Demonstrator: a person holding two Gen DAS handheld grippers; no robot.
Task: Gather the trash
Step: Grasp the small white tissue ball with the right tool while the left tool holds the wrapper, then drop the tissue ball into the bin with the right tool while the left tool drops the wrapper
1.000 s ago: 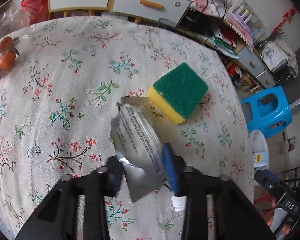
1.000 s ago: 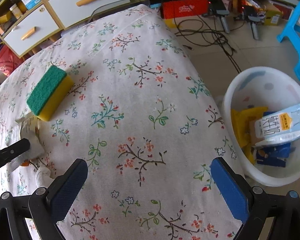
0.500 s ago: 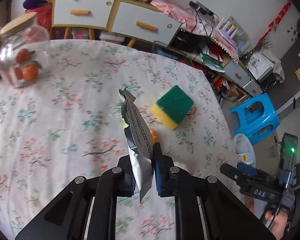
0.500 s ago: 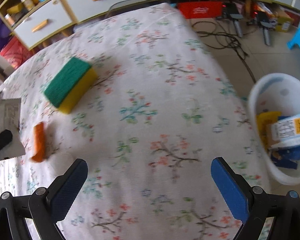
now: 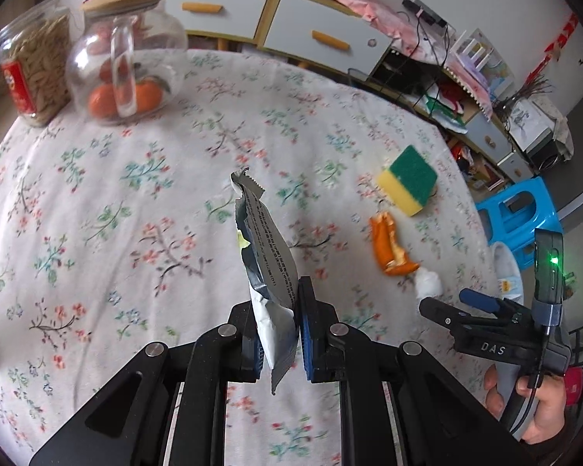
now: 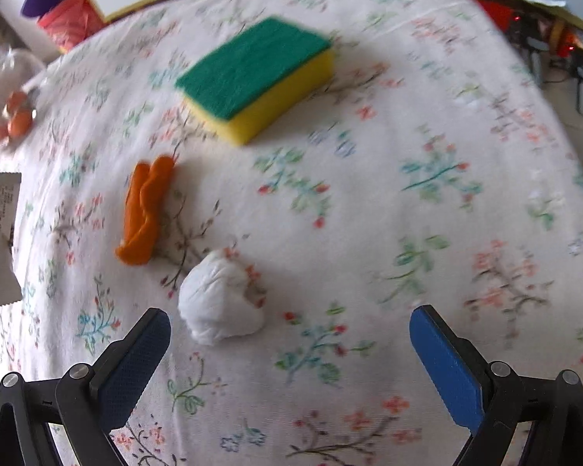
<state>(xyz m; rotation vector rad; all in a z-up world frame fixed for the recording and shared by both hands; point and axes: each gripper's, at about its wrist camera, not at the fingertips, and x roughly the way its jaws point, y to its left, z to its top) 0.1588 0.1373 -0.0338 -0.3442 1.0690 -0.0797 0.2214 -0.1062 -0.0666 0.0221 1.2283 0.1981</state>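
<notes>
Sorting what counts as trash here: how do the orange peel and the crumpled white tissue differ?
The orange peel is long, curled and bright orange; the white tissue is a rounded, balled-up white wad. The tissue lies just ahead of the open right gripper, nearer its left finger; the peel lies farther off, toward the sponge. Both rest loose on the floral tablecloth, close together, ungripped.

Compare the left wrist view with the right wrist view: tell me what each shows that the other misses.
Left wrist only: the left tongs shut on the silver wrapper, a jar of grain, and a blue stool.

Right wrist only: the right tongs, open and empty.

Both: the sponge, orange peel, white tissue wad, fruit jar, and floral tablecloth.
</notes>
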